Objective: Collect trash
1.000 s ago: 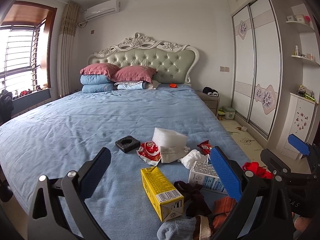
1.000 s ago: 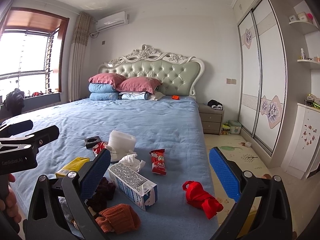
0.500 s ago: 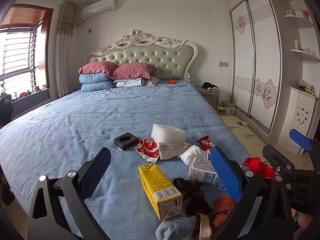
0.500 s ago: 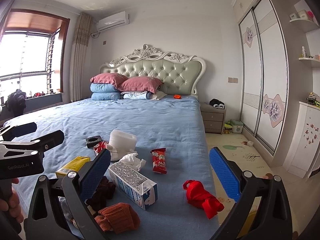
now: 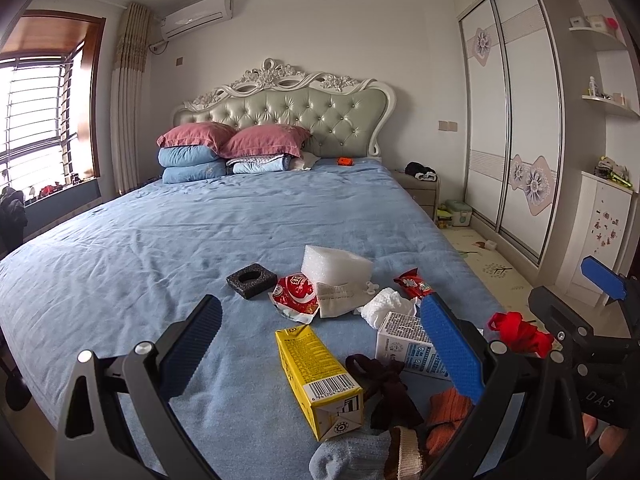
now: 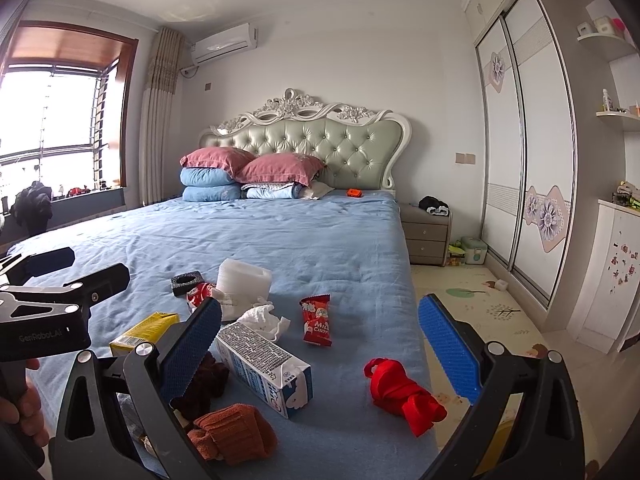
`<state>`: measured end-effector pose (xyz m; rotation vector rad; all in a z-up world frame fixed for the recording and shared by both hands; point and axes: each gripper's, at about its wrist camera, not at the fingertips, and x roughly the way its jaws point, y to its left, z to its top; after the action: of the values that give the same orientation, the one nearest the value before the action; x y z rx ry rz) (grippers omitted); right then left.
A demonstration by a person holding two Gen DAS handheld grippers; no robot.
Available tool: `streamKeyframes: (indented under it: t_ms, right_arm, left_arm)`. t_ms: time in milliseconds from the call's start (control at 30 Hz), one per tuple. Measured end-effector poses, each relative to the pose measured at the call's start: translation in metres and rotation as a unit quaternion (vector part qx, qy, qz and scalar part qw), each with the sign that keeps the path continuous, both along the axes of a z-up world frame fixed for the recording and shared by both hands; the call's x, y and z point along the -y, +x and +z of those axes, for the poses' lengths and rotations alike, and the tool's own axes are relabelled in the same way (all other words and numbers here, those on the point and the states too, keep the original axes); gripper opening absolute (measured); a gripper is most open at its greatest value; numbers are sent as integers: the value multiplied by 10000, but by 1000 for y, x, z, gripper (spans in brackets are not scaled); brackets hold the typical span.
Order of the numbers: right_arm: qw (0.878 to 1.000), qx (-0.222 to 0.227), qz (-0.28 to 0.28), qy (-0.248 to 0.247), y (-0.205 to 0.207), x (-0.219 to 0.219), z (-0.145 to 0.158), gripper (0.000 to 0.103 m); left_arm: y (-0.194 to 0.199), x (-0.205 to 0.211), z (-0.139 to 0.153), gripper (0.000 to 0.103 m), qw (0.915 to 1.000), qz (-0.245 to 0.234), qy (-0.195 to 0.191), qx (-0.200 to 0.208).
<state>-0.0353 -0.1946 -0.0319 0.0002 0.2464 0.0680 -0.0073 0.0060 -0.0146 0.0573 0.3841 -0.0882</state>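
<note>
Litter lies on the near end of the blue bed (image 5: 200,240): a yellow carton (image 5: 320,376), a white and blue milk carton (image 6: 264,364), a red candy wrapper (image 6: 317,320), a red and white packet (image 5: 294,294), crumpled tissue (image 5: 386,308), white foam (image 5: 336,266) and a black foam ring (image 5: 251,280). My left gripper (image 5: 320,340) hovers open above the yellow carton, holding nothing. My right gripper (image 6: 320,340) hangs open over the milk carton and a red cloth bundle (image 6: 404,392), also holding nothing.
Socks in brown (image 5: 384,380), orange (image 6: 232,432) and grey (image 5: 348,460) lie at the bed's near edge. Pillows (image 5: 228,148) are stacked at the headboard. A nightstand (image 6: 426,236), wardrobe (image 6: 528,160) and floor mat (image 6: 480,312) are on the right.
Both grippers have tilted slightly, so the view has shifted a little. Nothing on the bed has moved, and both grippers stay open.
</note>
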Motion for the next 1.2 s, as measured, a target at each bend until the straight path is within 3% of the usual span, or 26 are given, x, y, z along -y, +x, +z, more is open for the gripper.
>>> streamKeyframes:
  t_ms: [467, 733, 1033, 1167, 1200]
  right_arm:
    - [10000, -65, 27, 26, 2, 2, -4, 95]
    - [9998, -115, 113, -65, 2, 2, -8, 95]
    - [9990, -278, 310, -141, 11, -1, -13, 95]
    - [9960, -470, 739, -171, 22, -7, -17, 95]
    - [9943, -557, 898, -160, 27, -8, -19, 95]
  left_arm:
    - [5, -5, -10, 99, 9993, -99, -225, -291]
    - [19, -10, -29, 99, 9958, -133, -403, -816]
    - [65, -21, -69, 99, 9819, 402, -512, -1780]
    - [83, -27, -91, 98, 9716, 404, -648, -2240]
    - [85, -28, -96, 93, 9696, 381, -693, -2317]
